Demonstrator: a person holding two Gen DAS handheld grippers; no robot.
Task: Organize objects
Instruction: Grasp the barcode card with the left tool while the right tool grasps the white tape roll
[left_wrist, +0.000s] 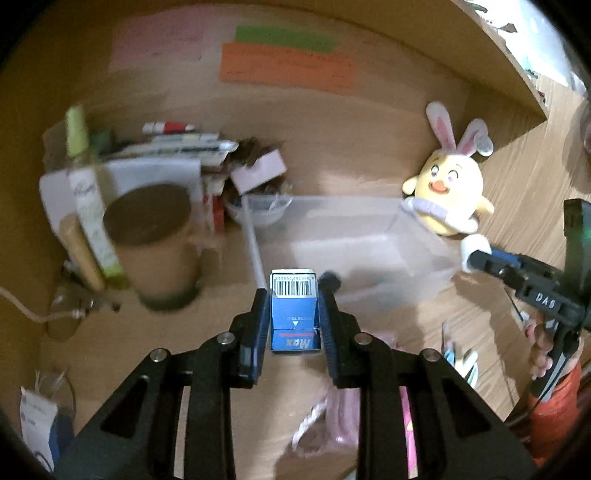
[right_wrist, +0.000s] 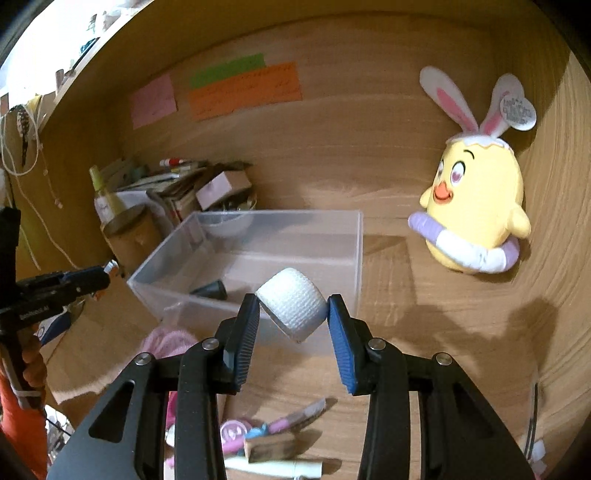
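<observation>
My left gripper (left_wrist: 294, 291) is shut on a small blue box (left_wrist: 294, 314) with a barcode on its end, held above the wooden desk. My right gripper (right_wrist: 292, 307) is shut on a white roll of tape (right_wrist: 291, 308), tilted between the blue pads, just in front of the clear plastic bin (right_wrist: 347, 258). The bin (left_wrist: 413, 236) holds a small dark cone-shaped piece (right_wrist: 212, 289). In the left wrist view the right gripper (left_wrist: 471, 254) shows at the right edge with the white roll at its tip. The left gripper (right_wrist: 107, 271) appears at the left edge of the right wrist view.
A yellow chick plush with bunny ears (right_wrist: 476, 206) leans on the back wall at right. A round brown container (left_wrist: 155, 243), a bottle (left_wrist: 79, 136) and stacked boxes and papers crowd the back left. Pink items, pens and markers (right_wrist: 280, 424) lie on the desk near me.
</observation>
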